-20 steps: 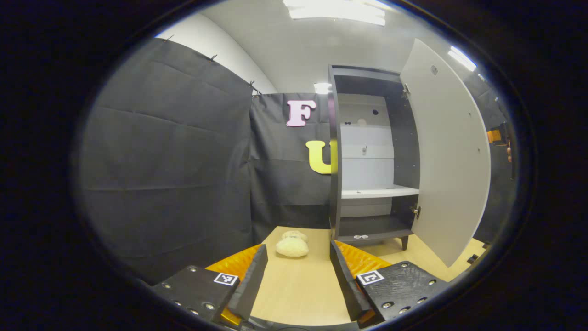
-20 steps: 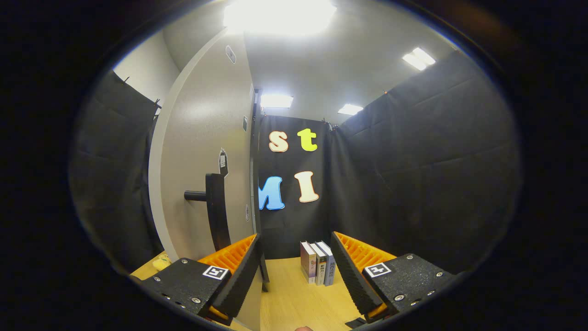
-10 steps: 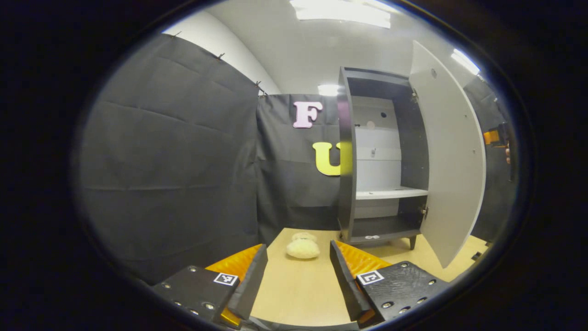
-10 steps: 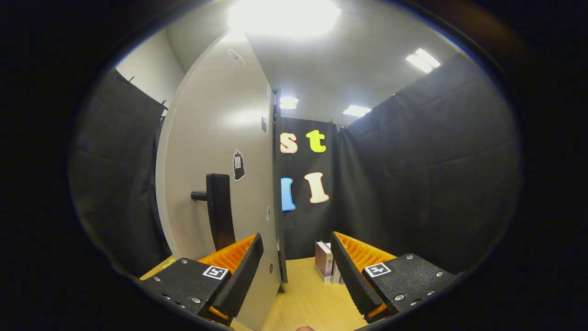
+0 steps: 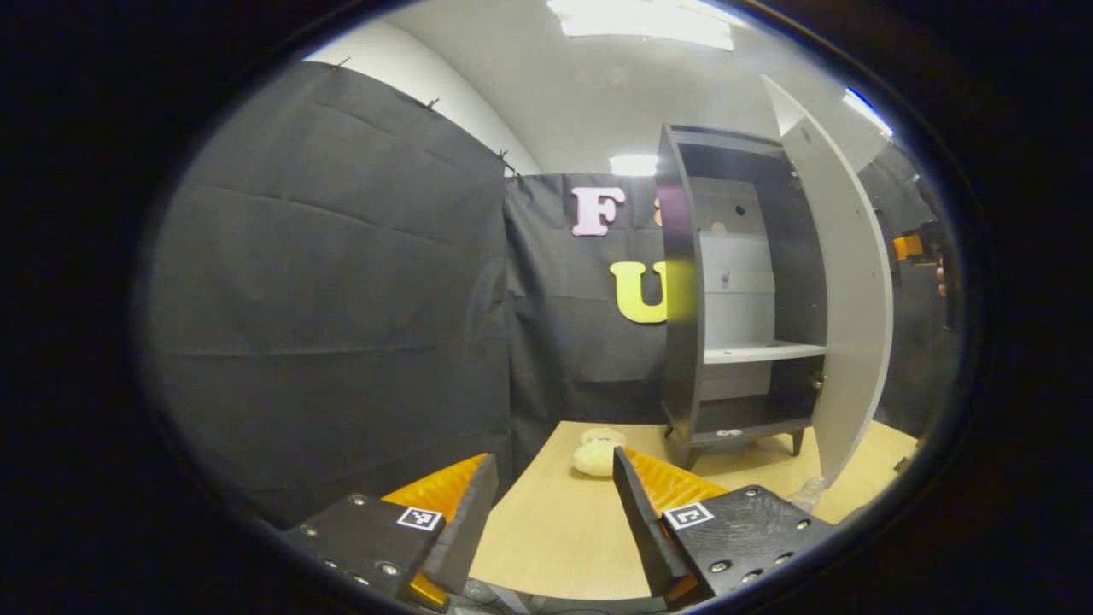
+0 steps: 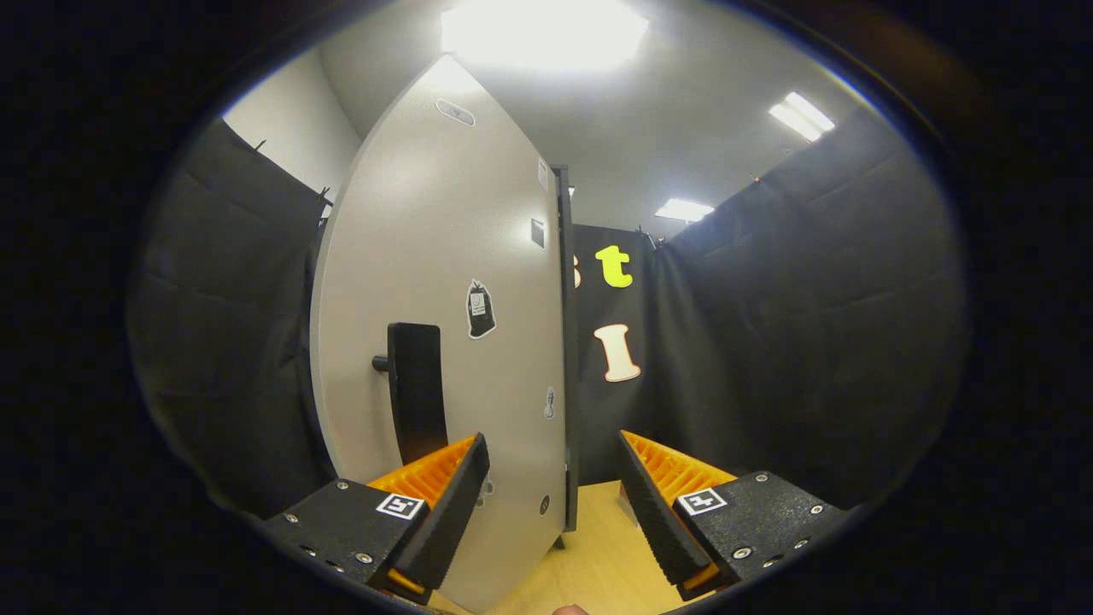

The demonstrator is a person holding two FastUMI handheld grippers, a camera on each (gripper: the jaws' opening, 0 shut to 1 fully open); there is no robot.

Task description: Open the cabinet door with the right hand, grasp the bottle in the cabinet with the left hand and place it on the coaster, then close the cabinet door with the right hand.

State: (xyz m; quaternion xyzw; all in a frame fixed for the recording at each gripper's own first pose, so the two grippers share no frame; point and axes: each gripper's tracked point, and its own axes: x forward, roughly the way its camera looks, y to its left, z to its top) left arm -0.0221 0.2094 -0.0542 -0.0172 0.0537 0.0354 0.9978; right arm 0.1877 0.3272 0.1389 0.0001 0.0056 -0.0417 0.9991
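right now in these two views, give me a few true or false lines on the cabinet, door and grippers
1. The cabinet door stands partly open. True.
2. A bottle stands on the cabinet's middle shelf. False: the shelf is bare.
3. The left gripper holds the bottle. False: its fingers are spread with nothing between them.
4. The right gripper is open, near the door's outer face. True.
5. The right gripper is clamped on the door handle. False: the handle sits off to the side, ungripped.
6. A pale plush toy lies on the table by the cabinet. True.
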